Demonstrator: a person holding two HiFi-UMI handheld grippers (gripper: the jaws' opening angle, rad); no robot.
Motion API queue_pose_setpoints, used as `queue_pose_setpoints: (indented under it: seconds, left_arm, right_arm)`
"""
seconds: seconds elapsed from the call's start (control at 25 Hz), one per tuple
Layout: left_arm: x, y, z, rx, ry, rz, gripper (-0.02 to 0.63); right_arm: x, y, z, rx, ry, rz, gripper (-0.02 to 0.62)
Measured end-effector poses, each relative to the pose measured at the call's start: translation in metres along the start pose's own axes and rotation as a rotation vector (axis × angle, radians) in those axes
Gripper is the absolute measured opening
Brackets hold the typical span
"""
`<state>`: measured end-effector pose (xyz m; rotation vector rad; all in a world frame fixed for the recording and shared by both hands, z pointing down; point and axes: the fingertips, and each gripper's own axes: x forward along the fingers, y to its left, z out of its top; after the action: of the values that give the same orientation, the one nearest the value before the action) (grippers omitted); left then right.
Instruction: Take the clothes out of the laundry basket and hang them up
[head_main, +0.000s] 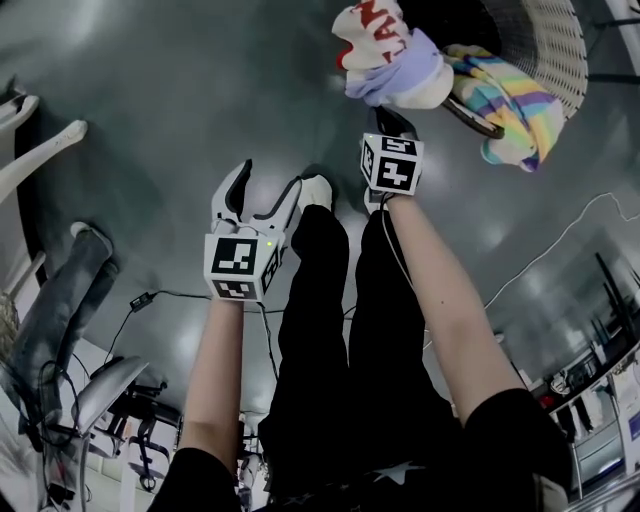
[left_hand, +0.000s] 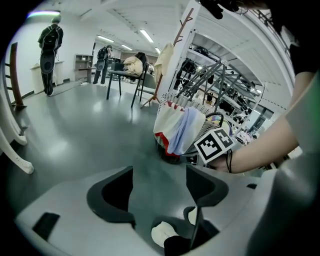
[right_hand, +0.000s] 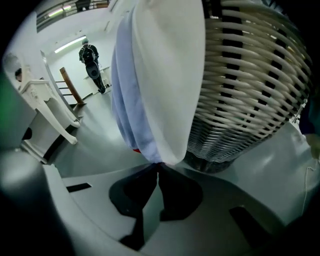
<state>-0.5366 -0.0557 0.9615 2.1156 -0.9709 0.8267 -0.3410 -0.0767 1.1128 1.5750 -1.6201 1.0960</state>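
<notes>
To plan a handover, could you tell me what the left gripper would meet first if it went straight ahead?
The left gripper would probably meet the garment pinched by the right gripper beside the basket; depth is unclear, so it might pass left.

Wicker basket (head_main: 548, 42) on floor (head_main: 180, 90) (glossy grey)
</notes>
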Motion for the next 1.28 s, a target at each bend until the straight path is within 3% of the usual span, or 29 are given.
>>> queue_pose_setpoints:
  seconds: [0.16,0.44,0.76,1.28]
  left_arm:
    - [-0.003,-0.015,0.009,-0.011,-0.003,-0.003,0.337]
    - [-0.014,-0.047,0.027,0.046,0.022,-0.028,0.337]
    - [-0.025,-0.074,0.036,0.150,0.064,-0.040,0.337]
    - [-0.042,-0.136,0.061,0.180,0.053,-0.083,0.337]
  right_arm:
    - [-0.025,0.004,-0.001,-0.050,0.012,0.053,0.018]
    - [-0.115,0.013,0.004,-0.047,-0.002,0.206,0.017]
    - [-0.223,0.013,0.036,0.047,-0.057,0.326,0.015]
    - [-0.372,0.046,0.121,0.193,-0.177,0.577,0.014]
